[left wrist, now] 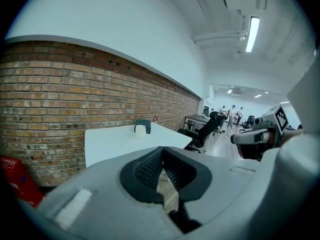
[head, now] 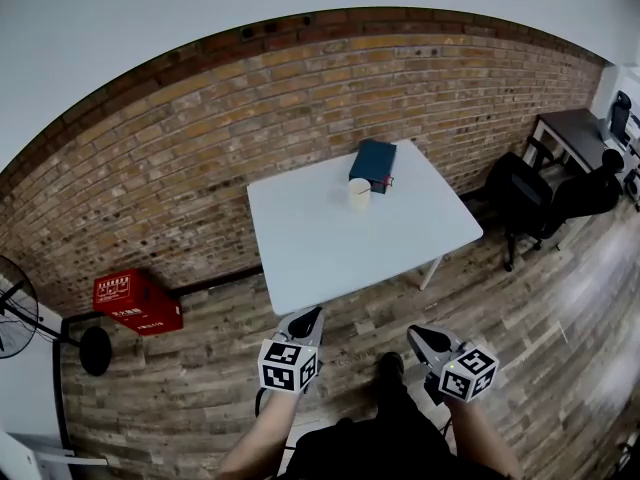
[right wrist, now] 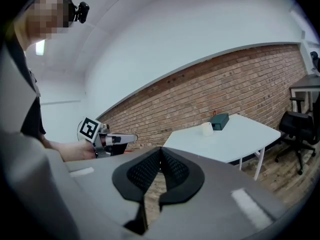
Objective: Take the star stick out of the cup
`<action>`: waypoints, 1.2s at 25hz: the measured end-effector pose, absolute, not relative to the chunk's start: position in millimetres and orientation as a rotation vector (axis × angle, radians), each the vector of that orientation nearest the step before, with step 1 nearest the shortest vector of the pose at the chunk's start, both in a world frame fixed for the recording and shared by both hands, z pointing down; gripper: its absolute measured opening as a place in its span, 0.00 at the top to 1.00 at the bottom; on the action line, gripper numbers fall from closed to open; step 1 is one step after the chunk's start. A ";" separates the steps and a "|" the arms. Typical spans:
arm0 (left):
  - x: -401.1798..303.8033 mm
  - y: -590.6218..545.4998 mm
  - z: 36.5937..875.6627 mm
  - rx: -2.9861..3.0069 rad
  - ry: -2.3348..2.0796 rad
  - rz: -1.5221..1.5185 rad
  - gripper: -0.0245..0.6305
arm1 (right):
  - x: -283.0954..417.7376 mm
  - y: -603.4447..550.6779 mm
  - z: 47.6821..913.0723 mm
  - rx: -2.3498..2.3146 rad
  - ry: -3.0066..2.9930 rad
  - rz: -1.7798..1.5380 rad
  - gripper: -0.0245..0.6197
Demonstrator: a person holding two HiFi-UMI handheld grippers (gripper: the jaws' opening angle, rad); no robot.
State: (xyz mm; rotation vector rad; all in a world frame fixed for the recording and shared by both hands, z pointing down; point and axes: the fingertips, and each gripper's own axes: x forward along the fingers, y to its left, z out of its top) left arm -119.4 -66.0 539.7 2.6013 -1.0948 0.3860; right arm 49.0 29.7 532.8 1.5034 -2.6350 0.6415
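At the far left a standing fan (head: 15, 318) and a red crate (head: 137, 301) sit on the wooden floor (head: 200, 398) against the brick wall (head: 200, 148), out of my path. My left gripper (head: 308, 320) hangs low in front of my body, jaws clenched with nothing between them, aimed toward the near edge of the white table (head: 330, 253). I judge they are closed because nothing is within reach. The table stands well apart from both pairs of jaws. Toward its far side the white cup (head: 360, 193) stands upright, just beside a dark teal box (head: 373, 163). The star stick (left wrist: 155, 118) shows only as a small red star at the box's edge, and I cannot tell whether its stem sits in the cup. My right gripper (head: 420, 338) is level with the left, jaws clenched and empty too. The task looks barely begun, since I must come nearer and open one pair first. Black office chairs (head: 520, 203) stand off to the right
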 end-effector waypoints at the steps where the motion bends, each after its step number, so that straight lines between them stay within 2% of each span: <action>1: -111.2 -77.7 543.4 2.597 -1.097 0.390 0.95 | 56.8 17.6 538.6 1.498 -2.636 0.654 0.96; 7: -57.9 -166.9 546.3 2.574 -1.145 0.421 0.95 | 117.4 -82.0 556.7 1.465 -2.659 0.733 0.96; 16: 34.8 -273.5 518.5 2.570 -1.191 0.403 0.95 | 206.7 -209.1 539.1 1.359 -2.685 0.662 0.96; 30: 22.3 -348.1 539.2 2.474 -1.225 0.371 0.95 | 208.7 -274.3 562.4 1.291 -2.626 0.756 0.96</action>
